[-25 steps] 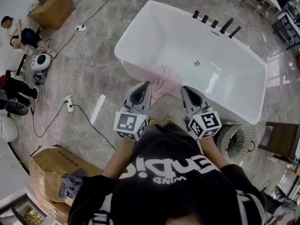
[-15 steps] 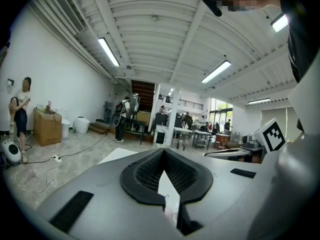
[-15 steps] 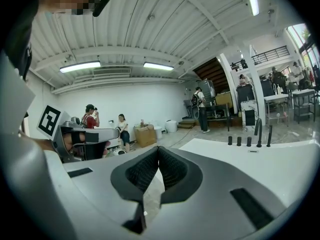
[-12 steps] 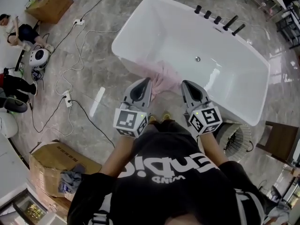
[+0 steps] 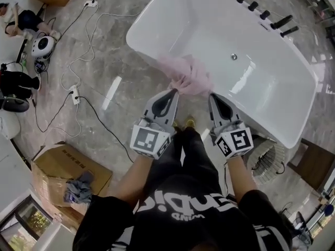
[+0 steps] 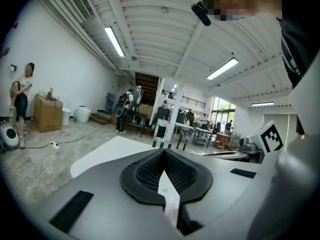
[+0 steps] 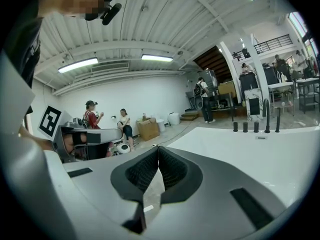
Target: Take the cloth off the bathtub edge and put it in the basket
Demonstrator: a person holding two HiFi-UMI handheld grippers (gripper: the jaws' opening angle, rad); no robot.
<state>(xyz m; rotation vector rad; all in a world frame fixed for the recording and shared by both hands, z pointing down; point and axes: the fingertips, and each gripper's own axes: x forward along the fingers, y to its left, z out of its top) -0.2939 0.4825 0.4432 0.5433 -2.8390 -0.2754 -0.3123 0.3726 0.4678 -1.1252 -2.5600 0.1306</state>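
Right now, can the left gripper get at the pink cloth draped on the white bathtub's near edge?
Probably yes: the left gripper has its tip right by the pink cloth on the white bathtub rim, with nothing between them. Its jaws are shut, so they must open first.

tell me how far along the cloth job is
Nothing done yet: the pink cloth lies on the bathtub edge. In hand: left gripper and right gripper, both shut, are beside the cloth, no grip visible. Left: grasp it, carry to the basket.
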